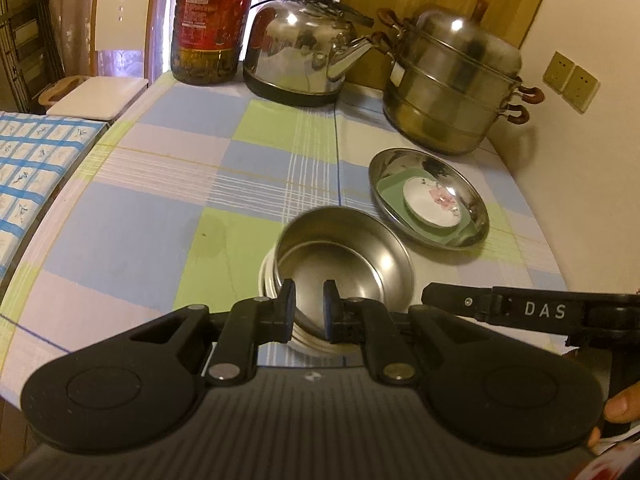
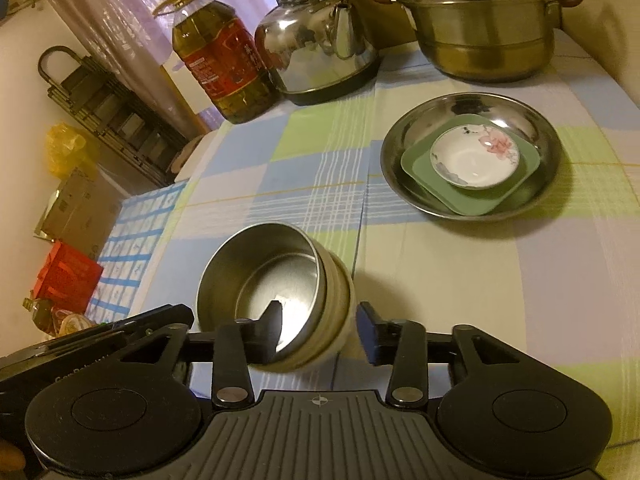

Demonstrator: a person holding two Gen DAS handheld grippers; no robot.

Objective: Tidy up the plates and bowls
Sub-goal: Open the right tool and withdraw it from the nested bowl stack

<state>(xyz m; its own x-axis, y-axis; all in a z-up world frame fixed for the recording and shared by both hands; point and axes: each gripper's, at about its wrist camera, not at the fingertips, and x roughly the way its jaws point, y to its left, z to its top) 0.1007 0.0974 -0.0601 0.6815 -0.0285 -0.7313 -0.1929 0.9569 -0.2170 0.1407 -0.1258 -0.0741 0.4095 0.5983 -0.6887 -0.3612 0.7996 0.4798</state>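
A steel bowl [image 1: 344, 256] sits tilted inside a cream ribbed bowl [image 1: 267, 280] on the checked tablecloth. My left gripper [image 1: 310, 308] straddles the steel bowl's near rim with a narrow gap; whether it grips is unclear. In the right wrist view, my right gripper [image 2: 320, 330] is open, one finger inside the steel bowl [image 2: 260, 272], the other outside the cream bowl [image 2: 340, 292]. A steel plate [image 2: 472, 112] holds a green square plate [image 2: 472, 196] and a white flowered saucer [image 2: 474, 158]; the stack also shows in the left wrist view [image 1: 430, 196].
An oil bottle [image 1: 210, 20], a steel kettle [image 1: 304, 56] and a stacked steamer pot [image 1: 452, 80] stand along the table's far side. A white chair [image 1: 108, 60] is beyond the far left corner. A wall runs along the right.
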